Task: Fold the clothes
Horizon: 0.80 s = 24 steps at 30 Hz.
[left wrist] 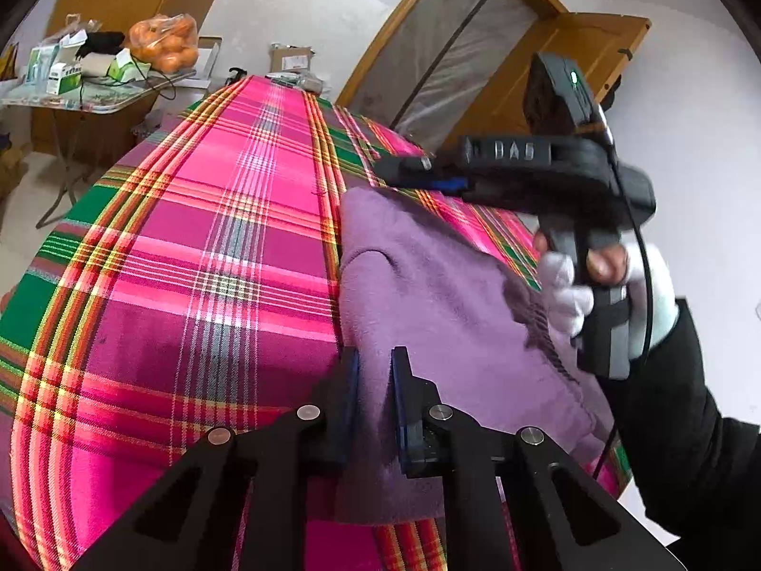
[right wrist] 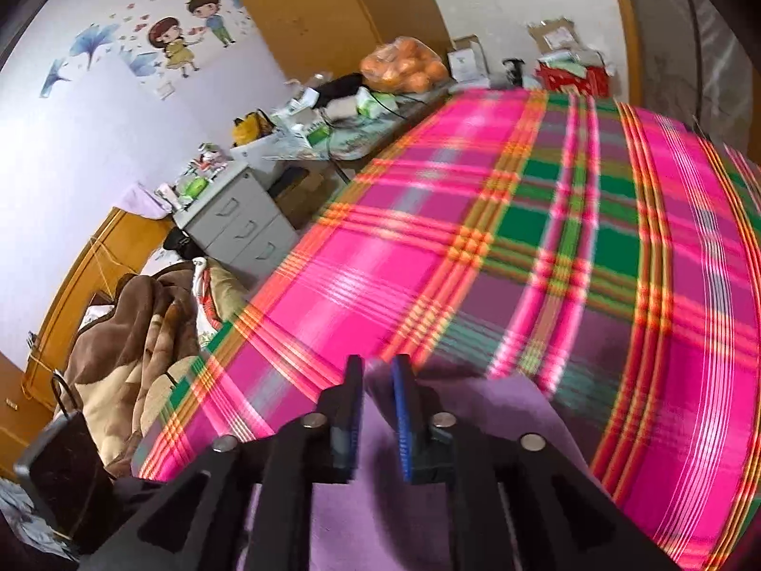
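A purple fleece garment (left wrist: 428, 295) lies folded on the right part of a bed covered by a pink and green plaid cloth (left wrist: 214, 238). My left gripper (left wrist: 376, 371) sits at the garment's near left edge, its pads pressed on a fold of the fleece. At the garment's far end is my right gripper (left wrist: 409, 169), held by a white-gloved hand (left wrist: 566, 285). In the right wrist view the right gripper (right wrist: 378, 373) stands over the purple garment (right wrist: 475, 409) with a gap between its pads and no fabric pinched. The plaid cloth (right wrist: 523, 238) stretches beyond it.
A cluttered side table with a bag of oranges (left wrist: 164, 43) (right wrist: 404, 66) stands past the bed's far end. A grey drawer cabinet (right wrist: 238, 223) and a brown blanket (right wrist: 133, 333) lie beside the bed. A wooden door (left wrist: 570, 47) stands at the back right.
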{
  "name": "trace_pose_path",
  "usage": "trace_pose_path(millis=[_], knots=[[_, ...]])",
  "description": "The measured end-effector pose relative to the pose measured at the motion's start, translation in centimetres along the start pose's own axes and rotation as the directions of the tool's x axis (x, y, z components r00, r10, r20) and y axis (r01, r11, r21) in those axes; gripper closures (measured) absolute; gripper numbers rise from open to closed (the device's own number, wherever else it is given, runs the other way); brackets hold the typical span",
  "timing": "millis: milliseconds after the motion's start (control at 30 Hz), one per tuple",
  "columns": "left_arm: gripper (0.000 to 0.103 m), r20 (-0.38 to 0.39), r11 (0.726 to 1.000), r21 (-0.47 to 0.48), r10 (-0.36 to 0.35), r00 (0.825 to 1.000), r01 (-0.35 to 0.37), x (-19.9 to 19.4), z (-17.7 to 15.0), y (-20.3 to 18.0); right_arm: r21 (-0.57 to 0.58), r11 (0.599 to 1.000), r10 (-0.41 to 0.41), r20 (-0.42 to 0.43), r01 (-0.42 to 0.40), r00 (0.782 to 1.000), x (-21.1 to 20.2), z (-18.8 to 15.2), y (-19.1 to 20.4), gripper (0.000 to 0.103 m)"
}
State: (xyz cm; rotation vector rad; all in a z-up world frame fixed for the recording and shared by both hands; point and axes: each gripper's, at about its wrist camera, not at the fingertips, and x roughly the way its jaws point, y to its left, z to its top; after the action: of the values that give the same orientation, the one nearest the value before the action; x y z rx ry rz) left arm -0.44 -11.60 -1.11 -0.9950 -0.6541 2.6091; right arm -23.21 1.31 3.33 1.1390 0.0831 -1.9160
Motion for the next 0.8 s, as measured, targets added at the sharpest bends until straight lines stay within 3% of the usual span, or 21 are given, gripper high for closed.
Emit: trace_pose_path(millis=[33, 133, 200, 233, 300, 567, 800], knots=[[0.09, -0.001, 1.0, 0.002, 0.0, 1.0, 0.0, 0.0, 0.0, 0.0, -0.021, 1.0, 0.007, -0.017, -0.008, 1.0, 0.3, 0.4, 0.4, 0.074], [0.09, -0.002, 1.0, 0.0, -0.005, 1.0, 0.005, 0.1, 0.2, 0.0, -0.097, 0.995, -0.028, -0.111, 0.017, 0.993, 2.8, 1.0, 1.1, 0.072], [0.09, -0.001, 1.0, -0.001, -0.008, 1.0, 0.008, 0.0, 0.1, 0.0, -0.157, 0.985, -0.093, -0.155, 0.069, 0.983, 4.2, 1.1, 1.6, 0.085], [0.09, -0.001, 1.0, -0.001, -0.01, 1.0, 0.01, 0.0, 0.1, 0.0, -0.188, 0.978, -0.126, -0.161, 0.095, 0.979, 4.5, 1.1, 1.9, 0.096], [0.09, 0.0, 1.0, -0.001, -0.016, 1.0, 0.016, 0.0, 0.2, 0.0, -0.209, 0.971, -0.147, -0.16, 0.112, 0.976, 4.5, 1.1, 2.1, 0.097], [0.091, 0.014, 1.0, 0.008, -0.025, 1.0, 0.025, -0.6, -0.6, -0.3, -0.086, 0.987, -0.142, -0.06, 0.136, 0.988, 3.0, 2.8, -0.1, 0.099], [0.091, 0.013, 1.0, 0.003, -0.027, 1.0, 0.027, -0.8, -0.9, -0.6, 0.001, 0.992, -0.125, -0.055, 0.125, 0.991, 3.8, 3.1, -2.3, 0.098]])
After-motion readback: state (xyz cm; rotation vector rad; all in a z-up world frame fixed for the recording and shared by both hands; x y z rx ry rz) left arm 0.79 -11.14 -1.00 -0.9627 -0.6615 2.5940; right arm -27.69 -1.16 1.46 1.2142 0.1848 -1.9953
